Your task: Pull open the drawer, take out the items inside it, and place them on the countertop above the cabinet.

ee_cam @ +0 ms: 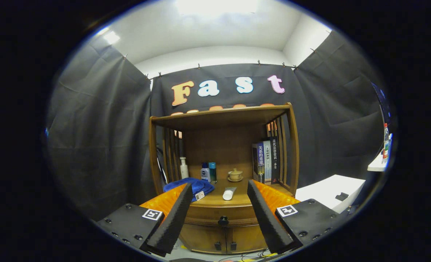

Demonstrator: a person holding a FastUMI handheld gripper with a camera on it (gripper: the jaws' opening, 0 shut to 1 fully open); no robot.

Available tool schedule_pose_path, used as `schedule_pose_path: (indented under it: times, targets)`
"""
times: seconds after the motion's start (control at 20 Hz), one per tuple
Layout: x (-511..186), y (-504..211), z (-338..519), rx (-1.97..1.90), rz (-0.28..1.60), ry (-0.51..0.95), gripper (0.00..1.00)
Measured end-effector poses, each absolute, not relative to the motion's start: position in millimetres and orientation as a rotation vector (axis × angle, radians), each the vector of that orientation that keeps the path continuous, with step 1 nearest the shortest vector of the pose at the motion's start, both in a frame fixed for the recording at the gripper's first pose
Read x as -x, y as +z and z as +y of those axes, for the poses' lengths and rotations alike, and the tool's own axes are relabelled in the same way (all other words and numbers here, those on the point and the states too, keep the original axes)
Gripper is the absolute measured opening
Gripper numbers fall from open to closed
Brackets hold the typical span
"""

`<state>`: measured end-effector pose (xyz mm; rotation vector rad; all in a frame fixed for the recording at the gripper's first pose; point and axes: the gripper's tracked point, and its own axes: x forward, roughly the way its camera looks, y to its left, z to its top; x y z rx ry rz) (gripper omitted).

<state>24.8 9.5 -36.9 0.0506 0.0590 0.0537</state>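
A wooden cabinet (237,127) stands ahead against the booth wall. Its drawer (208,214) is closed, with a dark round knob (223,220) at its middle. The knob lies beyond my fingers, in line with the gap between them. My gripper (220,193) is open, its fingers (175,214) spread wide with nothing between them. On the countertop (237,199) above the drawer lie a white tube (229,193) and a blue cloth (193,185).
At the back of the countertop stand a white pump bottle (184,168), two small bottles (209,172), a lidded tea cup (235,175) and upright books (266,160). Two small doors (222,238) sit below the drawer. A white table (332,191) stands to the right.
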Motion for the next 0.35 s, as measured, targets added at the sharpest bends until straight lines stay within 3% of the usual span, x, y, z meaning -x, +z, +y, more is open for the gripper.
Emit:
schedule_pose_path:
  times: [0.35]
  targets:
    - [-28.2, -42.8, 4.8, -0.075, 0.07, 0.042, 0.98]
